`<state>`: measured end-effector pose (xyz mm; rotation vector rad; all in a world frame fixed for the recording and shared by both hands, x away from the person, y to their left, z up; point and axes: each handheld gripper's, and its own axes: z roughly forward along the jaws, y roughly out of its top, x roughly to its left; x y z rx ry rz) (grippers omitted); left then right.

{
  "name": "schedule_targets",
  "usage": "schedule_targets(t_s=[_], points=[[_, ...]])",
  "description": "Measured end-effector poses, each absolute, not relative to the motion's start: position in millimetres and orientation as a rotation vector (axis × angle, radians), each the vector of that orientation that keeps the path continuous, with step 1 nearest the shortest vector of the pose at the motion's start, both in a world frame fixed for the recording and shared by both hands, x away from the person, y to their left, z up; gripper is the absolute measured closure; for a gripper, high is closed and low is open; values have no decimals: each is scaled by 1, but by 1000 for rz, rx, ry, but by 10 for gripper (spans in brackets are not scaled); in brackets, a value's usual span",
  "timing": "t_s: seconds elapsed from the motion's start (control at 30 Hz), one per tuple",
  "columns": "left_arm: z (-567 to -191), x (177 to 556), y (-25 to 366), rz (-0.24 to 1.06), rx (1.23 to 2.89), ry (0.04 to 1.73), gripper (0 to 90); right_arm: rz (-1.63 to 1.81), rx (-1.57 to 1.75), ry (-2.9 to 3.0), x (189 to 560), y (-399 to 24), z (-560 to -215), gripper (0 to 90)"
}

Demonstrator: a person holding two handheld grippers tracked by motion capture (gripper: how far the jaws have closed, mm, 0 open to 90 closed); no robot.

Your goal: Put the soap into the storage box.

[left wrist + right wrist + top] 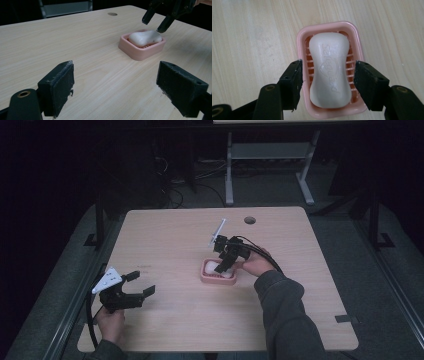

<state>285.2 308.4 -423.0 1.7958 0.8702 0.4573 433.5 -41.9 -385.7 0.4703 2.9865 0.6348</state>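
A white bar of soap (329, 72) lies lengthwise in a pink slotted soap dish (300, 37) near the middle of the wooden table. My right gripper (327, 67) hovers just over it, open, one jaw on each side of the bar and neither pad touching it. From the left gripper view, the soap (145, 38) rests in the dish (140, 53) with the right gripper (155, 23) a little above it. My left gripper (141, 284) is held near the table's front left, open wide and empty, facing the dish (207, 277).
A round cable hole (250, 220) sits near the table's far edge. Bare wood (100, 75) lies between the left gripper and the dish. Beyond the table are a dark floor with cables and a grey metal table frame (230, 170).
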Motion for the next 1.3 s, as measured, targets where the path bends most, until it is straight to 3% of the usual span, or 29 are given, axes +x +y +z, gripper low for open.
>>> schedule_targets(t_s=[1.3], points=[[-424,286,306,456,1805,866,140,769,622,2914,417,-92,-385,340]])
